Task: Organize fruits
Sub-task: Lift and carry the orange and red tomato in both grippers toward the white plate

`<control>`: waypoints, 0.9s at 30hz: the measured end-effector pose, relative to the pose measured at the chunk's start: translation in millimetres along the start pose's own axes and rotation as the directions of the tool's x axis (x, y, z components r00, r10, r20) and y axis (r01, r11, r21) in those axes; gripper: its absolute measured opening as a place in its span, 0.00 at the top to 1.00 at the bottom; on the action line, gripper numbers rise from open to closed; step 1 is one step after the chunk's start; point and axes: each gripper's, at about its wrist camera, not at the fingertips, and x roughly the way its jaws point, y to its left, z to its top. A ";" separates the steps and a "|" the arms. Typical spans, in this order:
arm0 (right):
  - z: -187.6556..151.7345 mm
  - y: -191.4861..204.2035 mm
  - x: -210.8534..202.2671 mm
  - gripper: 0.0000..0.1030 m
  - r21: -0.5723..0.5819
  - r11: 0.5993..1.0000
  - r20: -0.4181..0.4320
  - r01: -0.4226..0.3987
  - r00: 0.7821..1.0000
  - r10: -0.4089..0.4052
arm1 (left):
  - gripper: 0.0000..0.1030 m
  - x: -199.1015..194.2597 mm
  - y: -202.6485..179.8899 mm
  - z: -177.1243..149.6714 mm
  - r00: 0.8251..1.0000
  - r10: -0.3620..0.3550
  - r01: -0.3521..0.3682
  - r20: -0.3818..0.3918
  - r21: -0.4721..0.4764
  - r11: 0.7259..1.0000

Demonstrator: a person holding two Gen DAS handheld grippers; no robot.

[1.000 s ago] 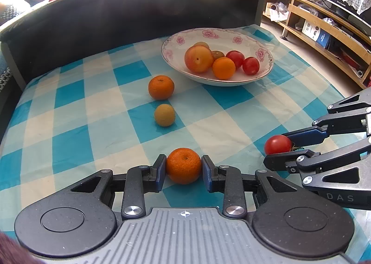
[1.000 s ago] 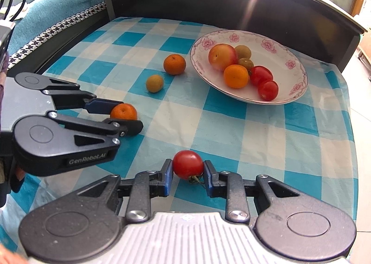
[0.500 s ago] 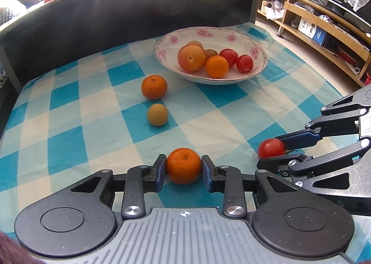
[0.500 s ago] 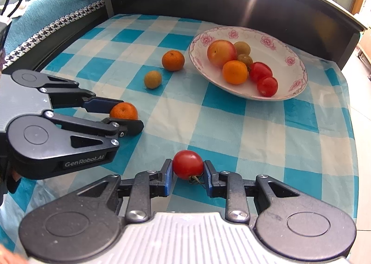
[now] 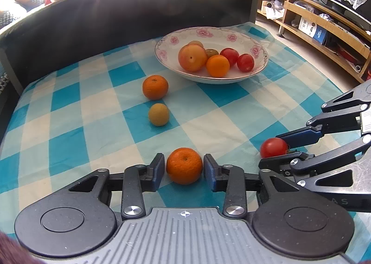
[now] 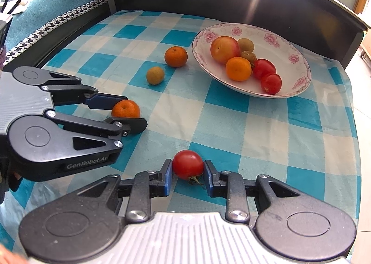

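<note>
Hidden or unclear: the small fruit at the back of the bowl (image 5: 259,48) are partly covered by the peach (image 5: 192,57); window glare washes out the objects on the dark ledge behind. The tool bodies are cut off at the frame edges.

Left tool (image 5: 184,167): jaws opening, released. An orange (image 5: 184,165) sits on the surface (image 5: 69,111) between the pads, with a narrow gap visible on each side.

Right tool (image 6: 188,172): clenched on a tomato (image 6: 187,164); both pads press its sides, stem pointing down toward the cloth. Whether it rests on the surface or is lifted cannot be told.

Loose on the surface: a second orange (image 5: 155,87) just beside the bowl, and a small tan fruit (image 5: 158,114) near it, between that orange and the left tool.

Count: three oranges (one in the bowl), three tomatoes (two in the bowl), one peach, three small tan fruit (two in the bowl), one bowl, two tools
</note>
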 end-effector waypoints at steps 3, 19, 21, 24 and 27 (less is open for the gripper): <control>-0.2 0.5 0.0 0.69 -0.004 1.000 0.000 0.001 1.000 -0.001 | 0.52 0.0 1.3 0.1 1.000 0.000 0.000 -0.004 -0.008 1.000; 1.1 -1.9 -7.4 0.70 0.024 1.000 0.017 -0.009 1.000 0.009 | 0.61 -9.6 -7.0 7.6 0.999 -0.040 0.040 0.012 -0.008 0.999; 1.7 -2.8 -9.4 0.70 0.030 0.999 0.025 -0.012 1.000 0.011 | 0.61 -11.5 -7.7 10.0 0.999 -0.043 0.043 0.021 -0.009 0.999; 2.4 -4.3 -12.2 0.70 0.039 0.999 0.032 -0.012 0.999 0.010 | 0.61 -13.5 -9.2 12.7 0.999 -0.046 0.046 0.029 -0.012 0.999; 3.2 -6.7 -15.9 0.70 0.052 0.999 0.046 -0.010 0.999 0.008 | 0.61 -15.3 -10.1 13.9 0.998 -0.047 0.047 0.035 -0.013 0.999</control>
